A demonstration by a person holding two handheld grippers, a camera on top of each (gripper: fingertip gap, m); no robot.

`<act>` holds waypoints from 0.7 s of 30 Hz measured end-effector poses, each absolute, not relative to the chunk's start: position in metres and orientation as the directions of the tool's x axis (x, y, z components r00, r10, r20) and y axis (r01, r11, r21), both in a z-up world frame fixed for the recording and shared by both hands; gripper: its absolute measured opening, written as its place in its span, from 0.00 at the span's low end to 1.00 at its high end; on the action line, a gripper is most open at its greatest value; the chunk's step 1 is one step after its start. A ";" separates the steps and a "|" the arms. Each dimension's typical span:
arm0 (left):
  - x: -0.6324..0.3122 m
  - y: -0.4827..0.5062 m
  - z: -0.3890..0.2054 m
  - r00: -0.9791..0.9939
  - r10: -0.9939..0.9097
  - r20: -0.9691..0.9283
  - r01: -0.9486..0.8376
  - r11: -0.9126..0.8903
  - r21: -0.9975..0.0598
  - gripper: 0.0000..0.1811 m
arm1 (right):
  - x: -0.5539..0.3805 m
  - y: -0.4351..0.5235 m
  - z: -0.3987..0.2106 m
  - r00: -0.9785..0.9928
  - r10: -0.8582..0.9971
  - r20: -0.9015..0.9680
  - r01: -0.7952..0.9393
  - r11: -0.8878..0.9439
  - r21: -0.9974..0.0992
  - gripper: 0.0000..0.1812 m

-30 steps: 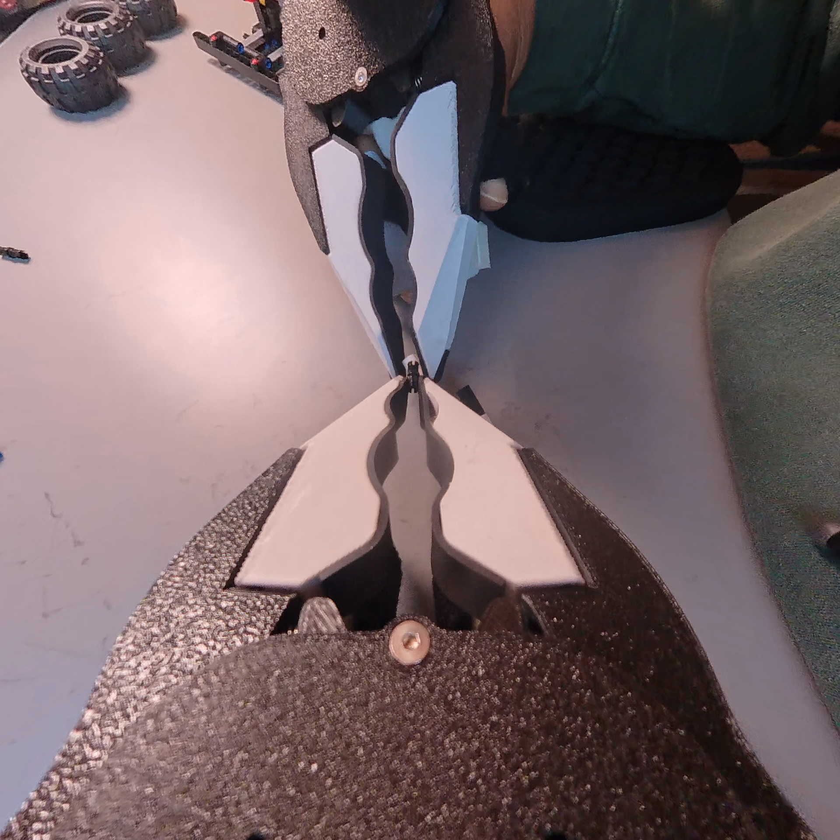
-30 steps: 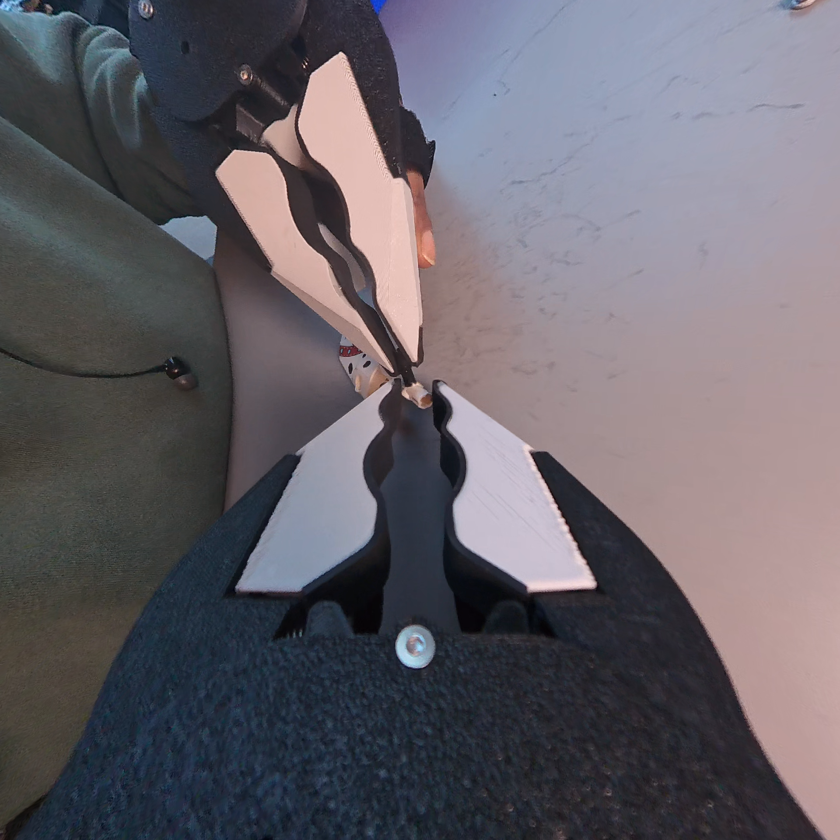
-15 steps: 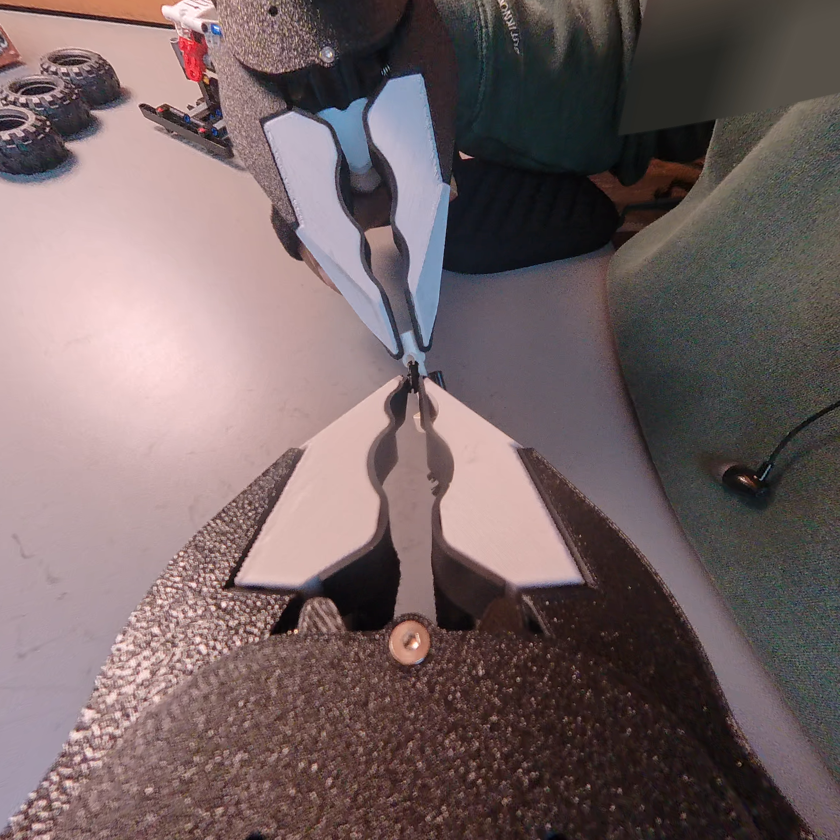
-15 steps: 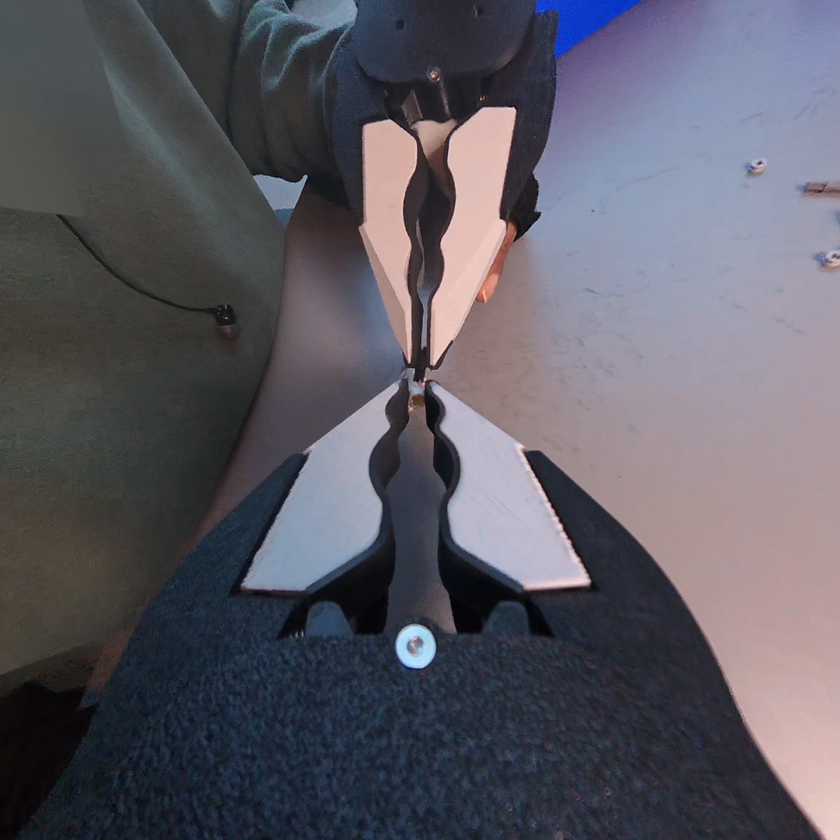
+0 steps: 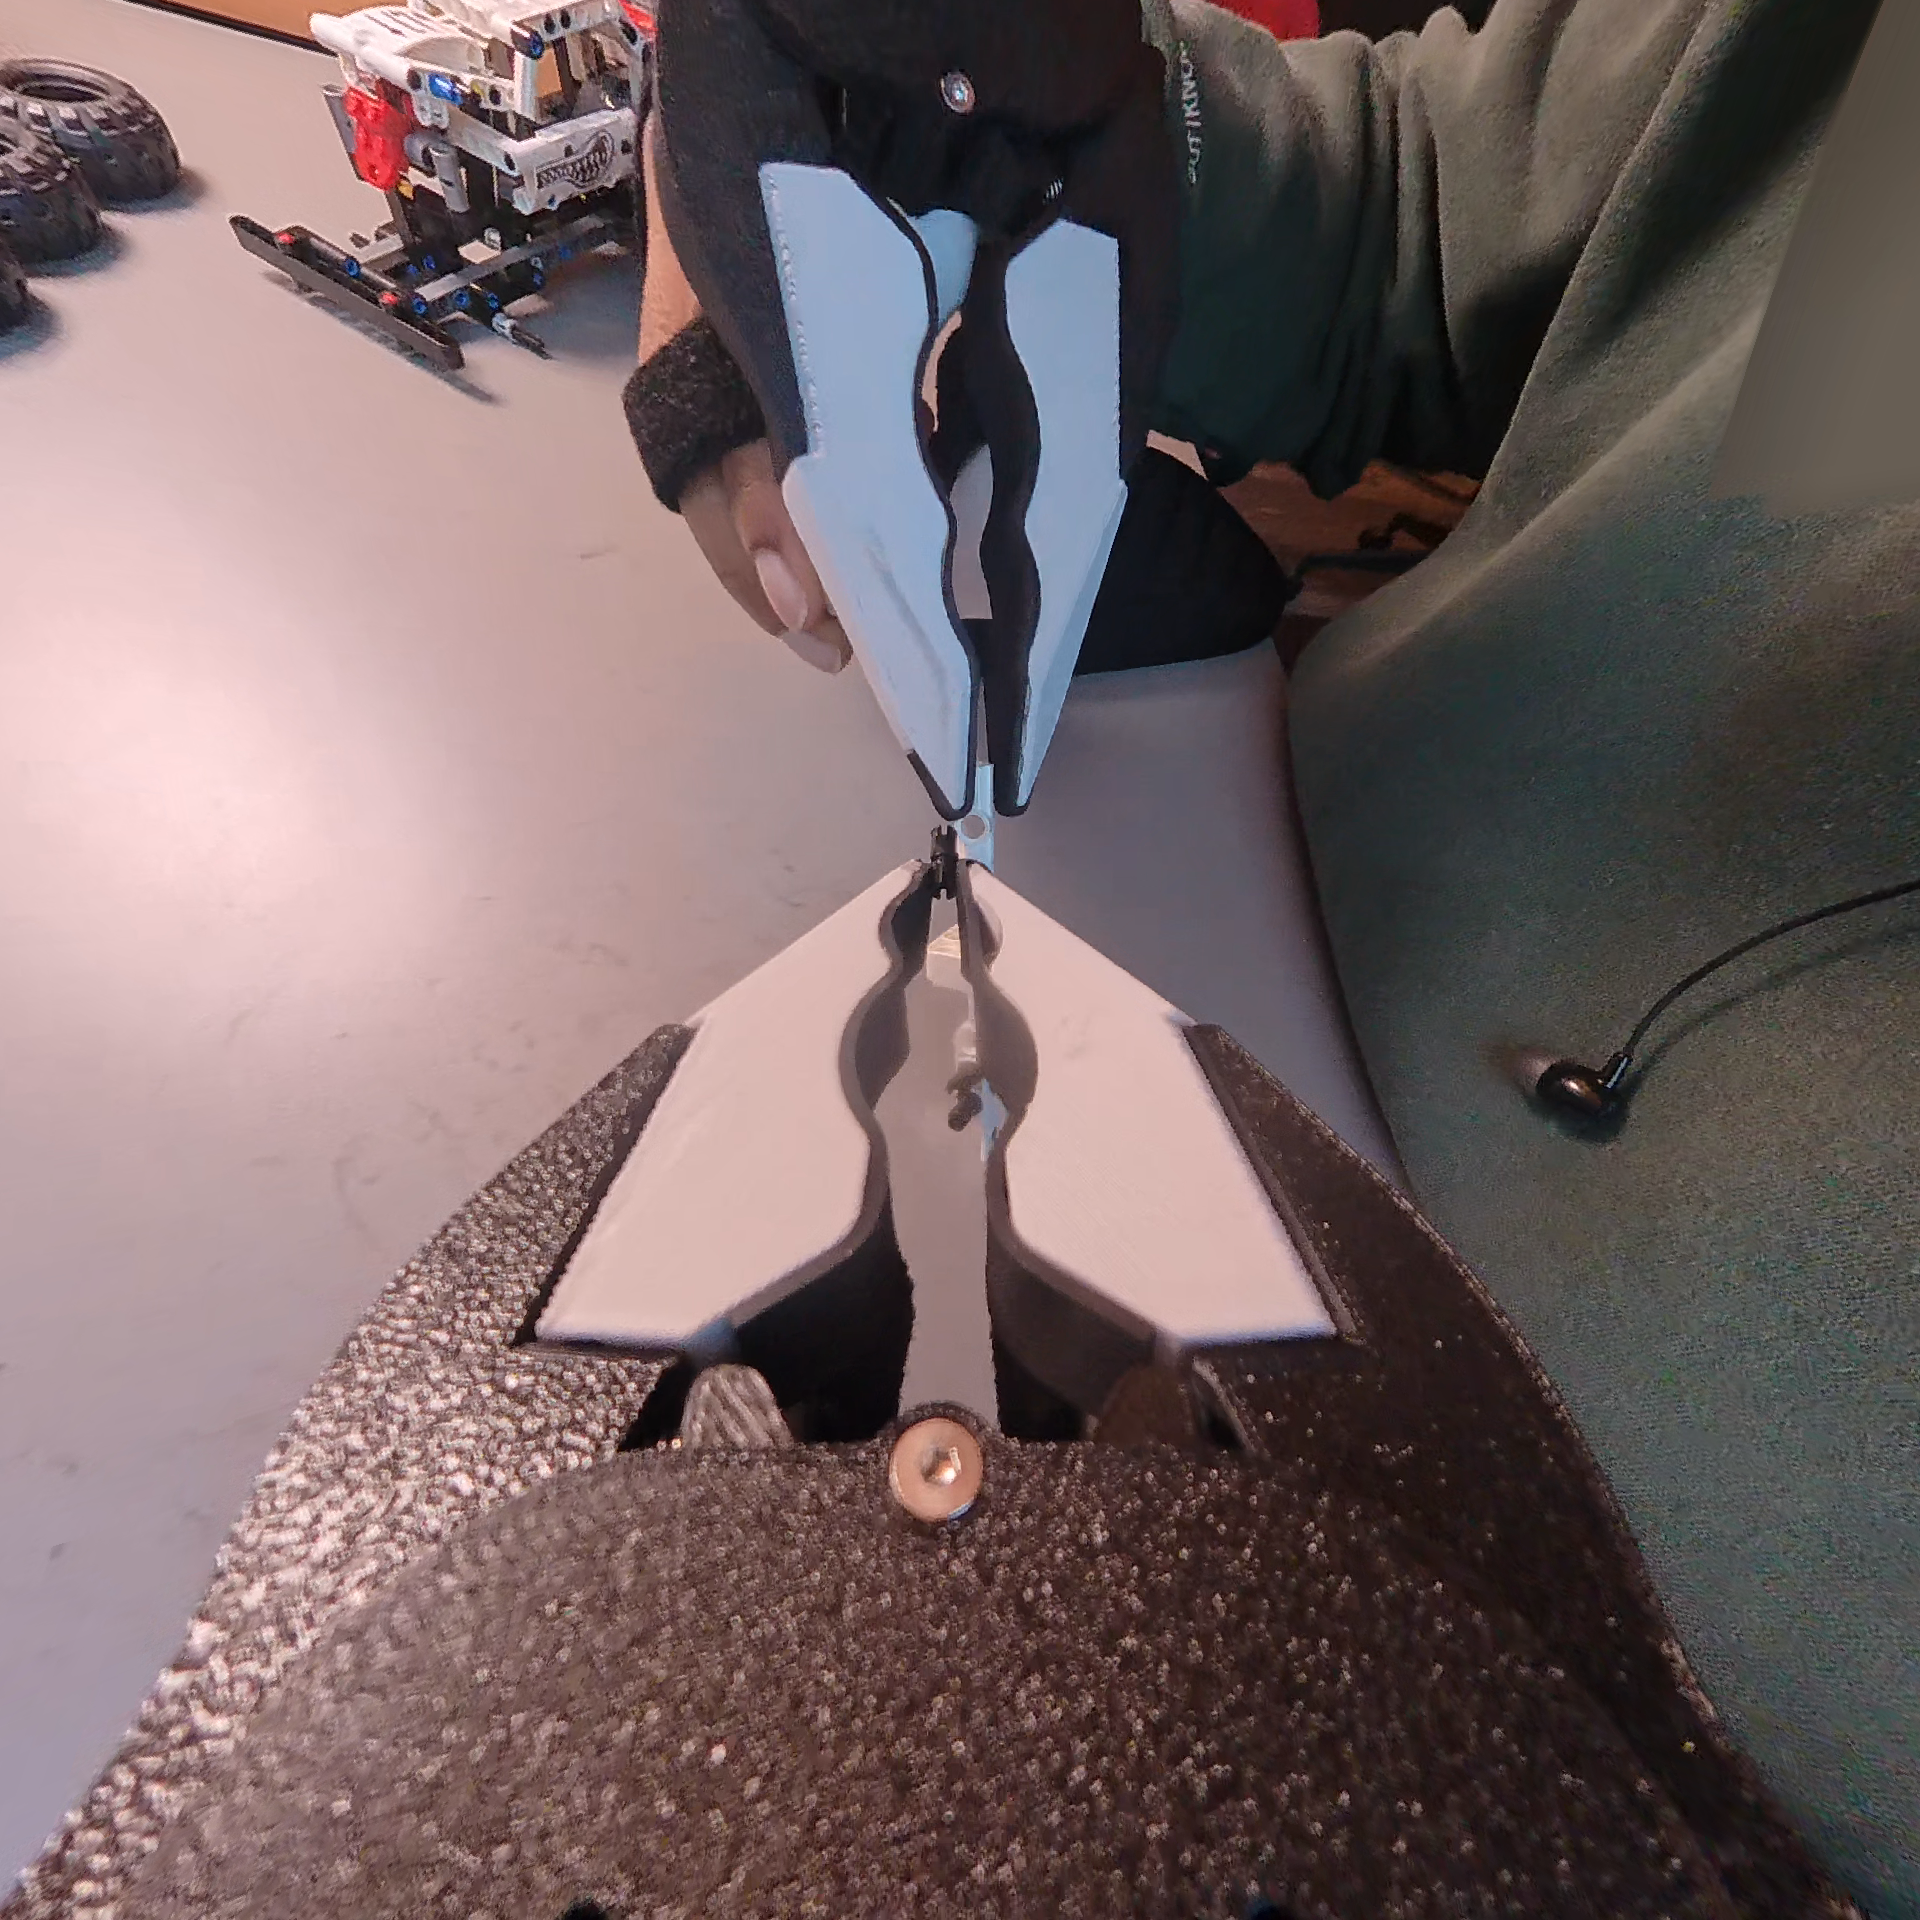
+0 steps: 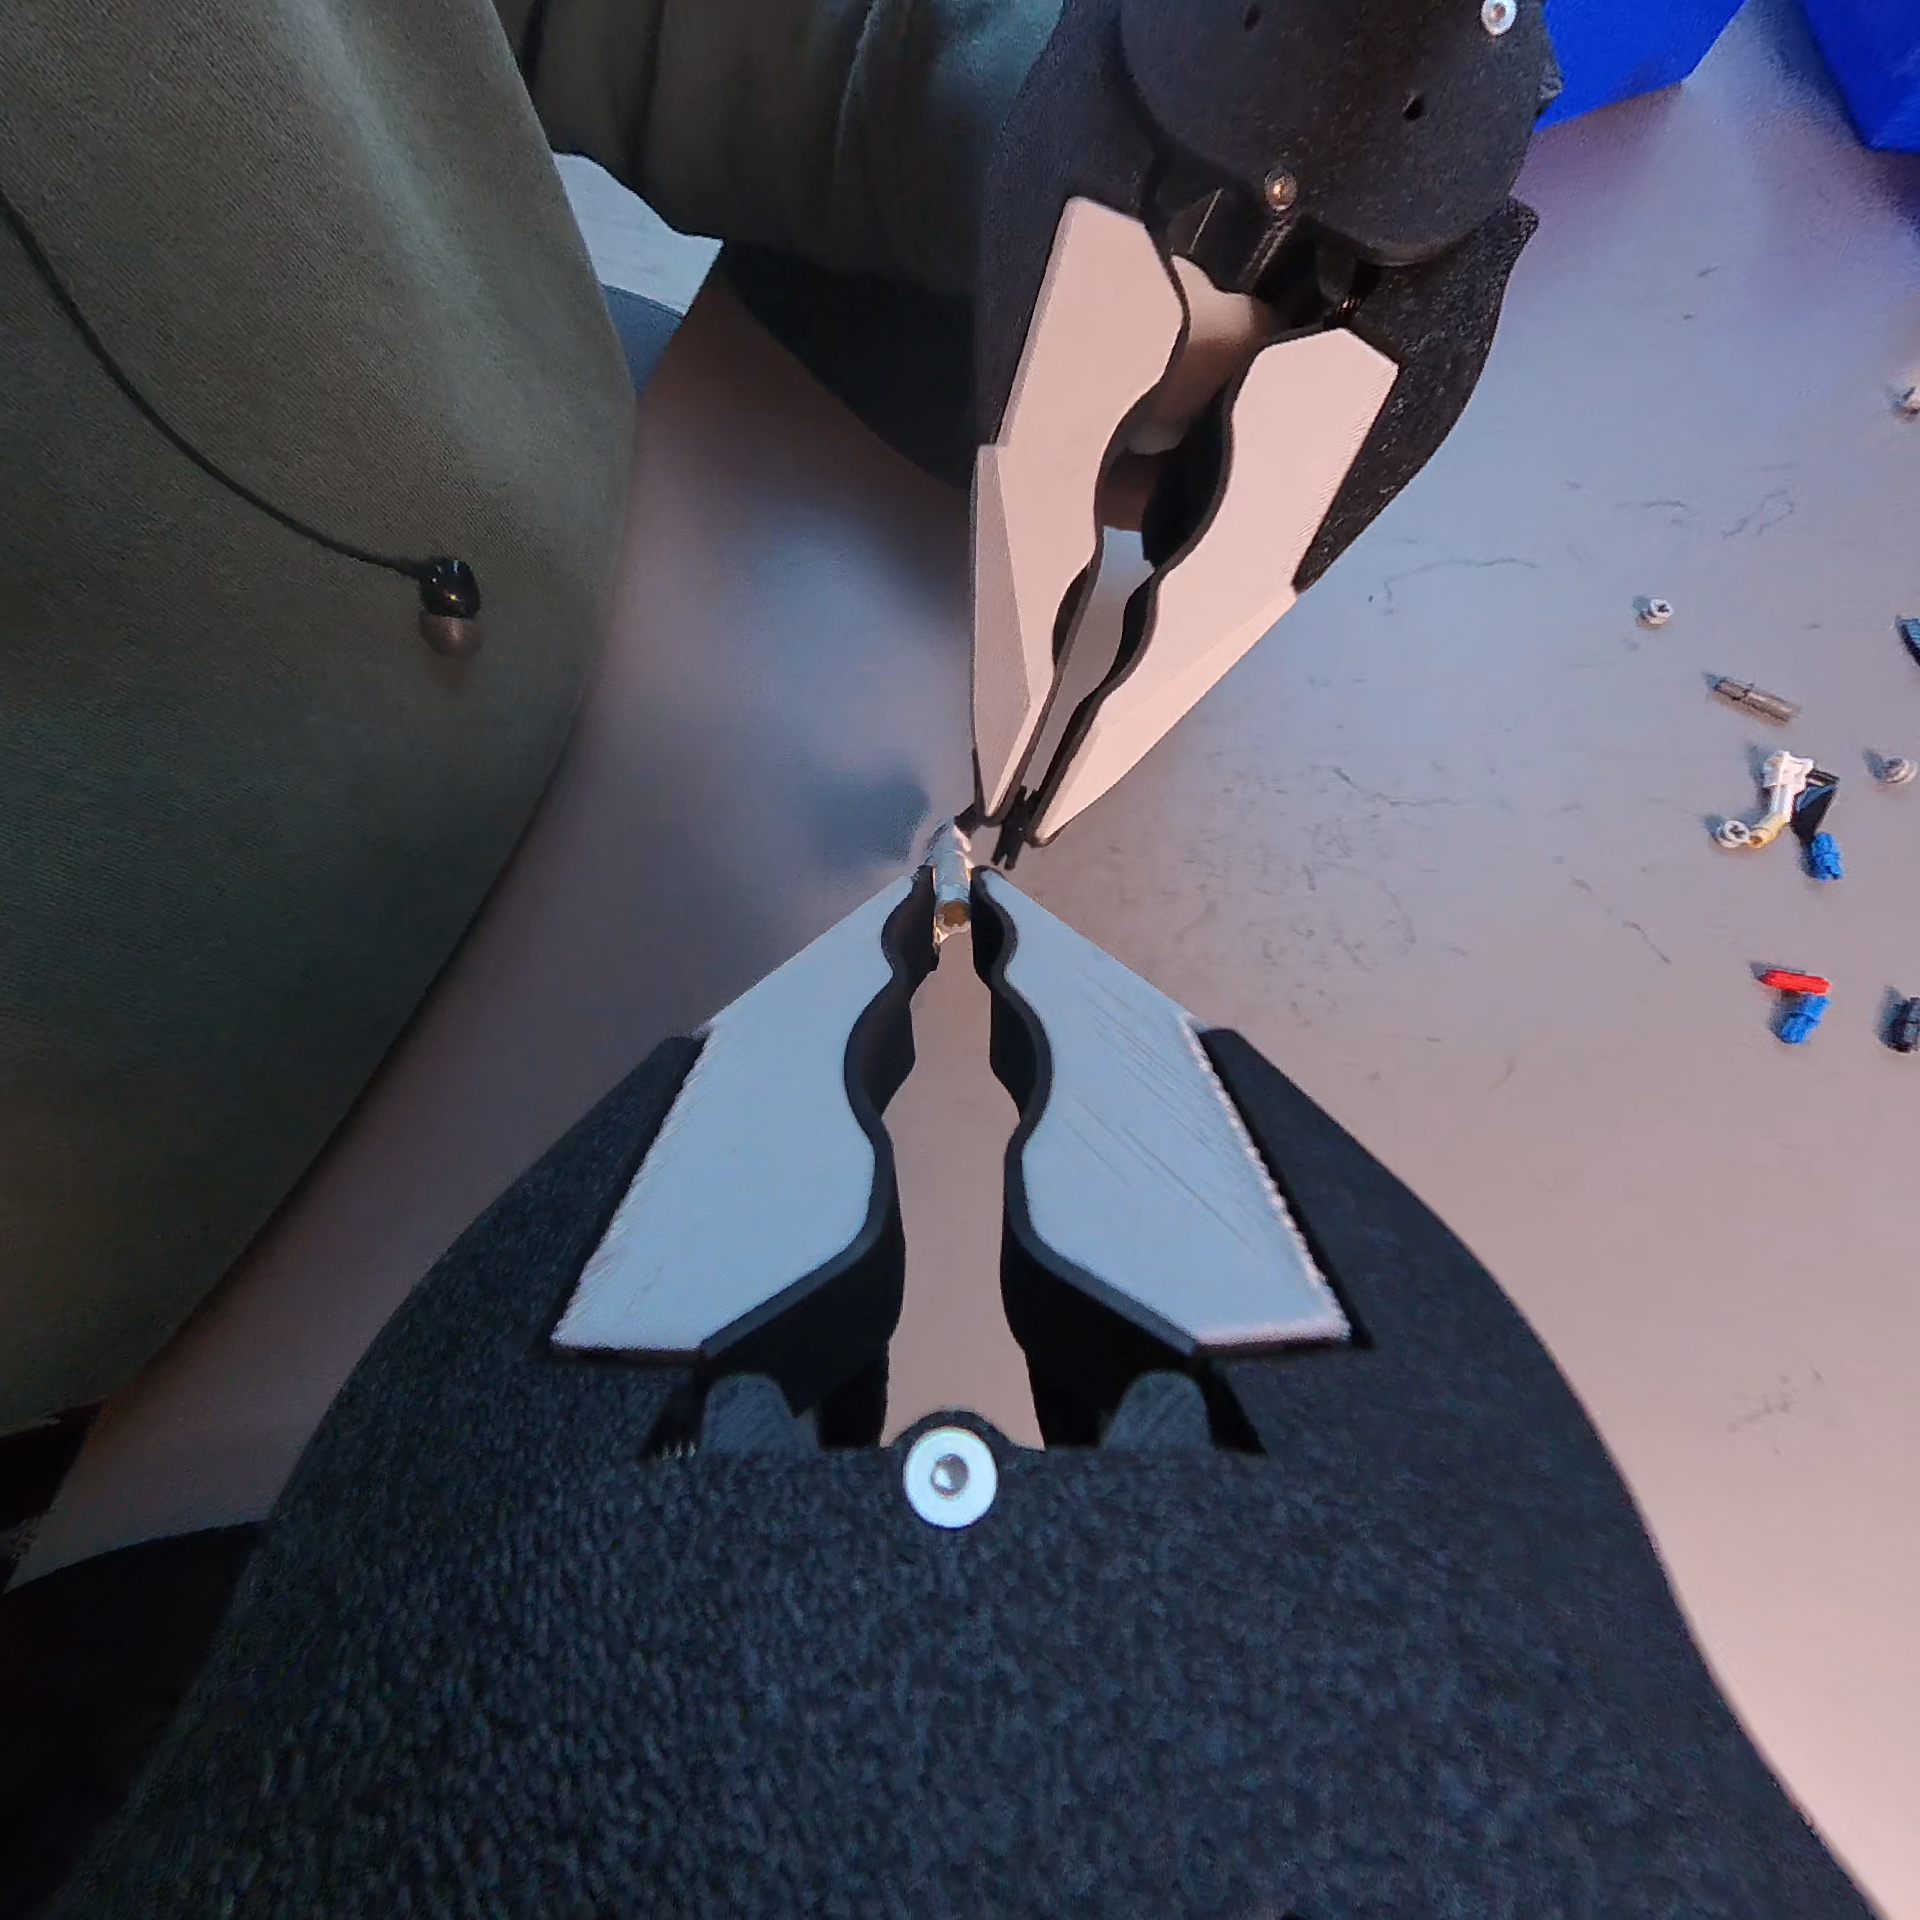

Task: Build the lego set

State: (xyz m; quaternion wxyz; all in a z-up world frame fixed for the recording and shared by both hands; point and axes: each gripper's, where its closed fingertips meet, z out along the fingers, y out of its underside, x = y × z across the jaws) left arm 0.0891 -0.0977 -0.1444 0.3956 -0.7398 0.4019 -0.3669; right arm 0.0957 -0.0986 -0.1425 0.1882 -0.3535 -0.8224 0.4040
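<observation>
The main risk is that the two tiny parts slip or pop free as they are pressed together in mid-air above the table (image 5: 312, 831): each is pinched only at the very fingertips, so a slightly skewed push could twist one out and send it onto the table or into the person's lap. Taking it left to right, the left gripper (image 5: 948, 883) has its jaws all but closed on a small black pin (image 5: 943, 854), which pokes just past the tips; only a sliver of gap shows between them. Meeting it tip to tip, the right gripper (image 6: 948, 902) has its jaws drawn nearly together on a small light grey connector (image 6: 948, 873), whose end touches or sits just beside the pin; whether the pin has entered a hole I cannot tell. The partly built lego truck (image 5: 488, 135) stands well apart at the far side of the table, with black tyres (image 5: 94, 156) to its left, and loose lego pieces (image 6: 1797, 821) lie scattered off to the right.
</observation>
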 end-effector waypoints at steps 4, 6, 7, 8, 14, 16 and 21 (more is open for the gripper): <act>0.087 -0.102 -0.154 0.431 -0.867 0.250 -0.329 -0.408 -0.852 0.02 | 0.096 -0.095 -0.152 -0.662 0.749 -0.031 0.449 0.363 -0.816 0.03; 0.085 -0.103 -0.163 0.446 -0.855 0.265 -0.355 -0.441 -0.824 0.02 | 0.097 -0.094 -0.156 -0.654 0.755 -0.058 0.447 0.323 -0.834 0.03; 0.085 -0.105 -0.168 0.450 -0.851 0.269 -0.369 -0.452 -0.812 0.02 | 0.096 -0.094 -0.157 -0.651 0.757 -0.060 0.441 0.312 -0.842 0.03; 0.086 -0.106 -0.171 0.448 -0.849 0.279 -0.378 -0.463 -0.802 0.02 | 0.096 -0.093 -0.159 -0.646 0.761 -0.059 0.440 0.308 -0.844 0.03; 0.084 -0.103 -0.189 0.496 -0.832 0.248 -0.438 -0.486 -0.756 0.02 | 0.094 -0.079 -0.195 -0.606 0.795 0.011 0.516 0.403 -0.756 0.03; 0.084 -0.102 -0.187 0.501 -0.828 0.252 -0.428 -0.490 -0.760 0.02 | 0.092 -0.076 -0.196 -0.595 0.804 0.019 0.523 0.405 -0.750 0.03; 0.086 -0.106 -0.197 0.501 -0.843 0.196 -0.484 -0.461 -0.743 0.02 | 0.095 -0.072 -0.203 -0.563 0.827 0.003 0.577 0.396 -0.714 0.09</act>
